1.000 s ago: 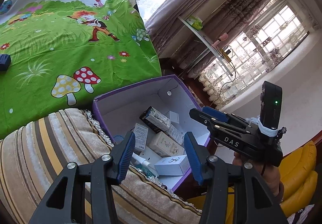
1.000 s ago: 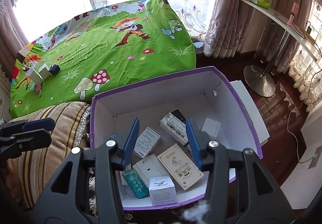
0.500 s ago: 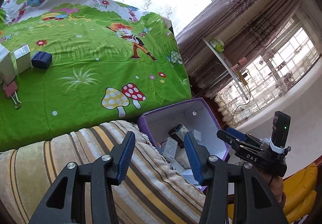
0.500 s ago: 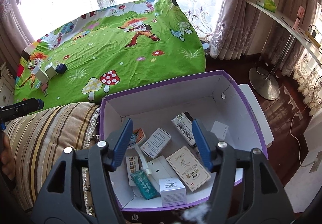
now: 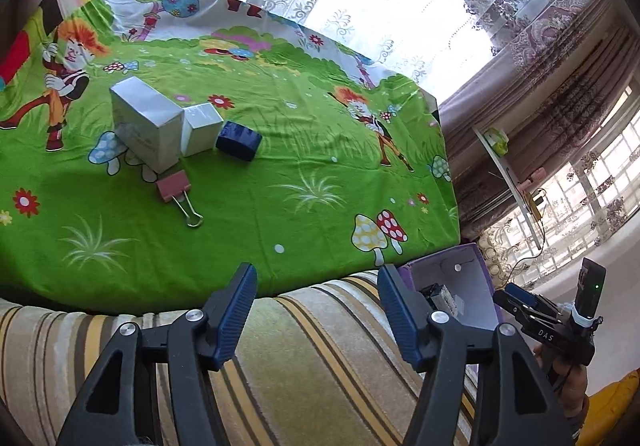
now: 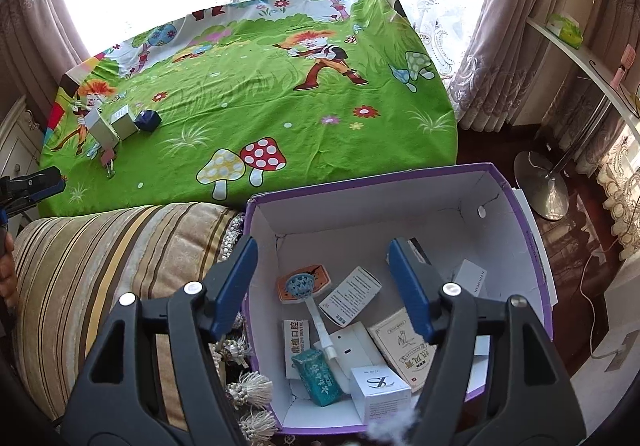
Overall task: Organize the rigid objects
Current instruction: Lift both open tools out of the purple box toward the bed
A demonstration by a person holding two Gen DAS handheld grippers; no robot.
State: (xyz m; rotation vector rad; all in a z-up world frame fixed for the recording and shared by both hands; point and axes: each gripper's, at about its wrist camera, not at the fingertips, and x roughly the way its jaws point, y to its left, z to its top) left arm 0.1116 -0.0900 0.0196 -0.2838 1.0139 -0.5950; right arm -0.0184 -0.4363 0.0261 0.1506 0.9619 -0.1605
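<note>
Two claws in use, both empty. Left claw (image 5: 316, 306): jaws opening, nothing between them; it points over a striped cushion (image 5: 320, 358) toward the green cartoon cloth (image 5: 280, 181) that covers the bench.

Loose items on the cloth, far side from the left claw and up-left of it in the left wrist view:
- large silver box (image 5: 146, 123), standing
- small silver box (image 5: 200, 127), touching the large one on its right
- dark blue box (image 5: 238, 139), just beside the small silver box
- pink binder clip (image 5: 176, 191), in front of the large silver box, wire handles toward the claw

All four lie well apart from the left claw, with bare cloth and the cushion edge between.

Right claw (image 6: 320, 286): jaws opening, nothing gripped; it hangs above the purple cardboard box (image 6: 532, 246), which sits to the right of the cushion. Box contents seen between and below the fingers: orange packet (image 6: 298, 282) with a white brush-like tool lying across it, white leaflet box (image 6: 350, 296), teal carton (image 6: 318, 376), white cube box (image 6: 378, 390), cream box with a figure drawing (image 6: 400, 346). No pad touches any of them.

Right claw also shows at the right edge of the left wrist view, held by a hand (image 5: 568, 386).
</note>
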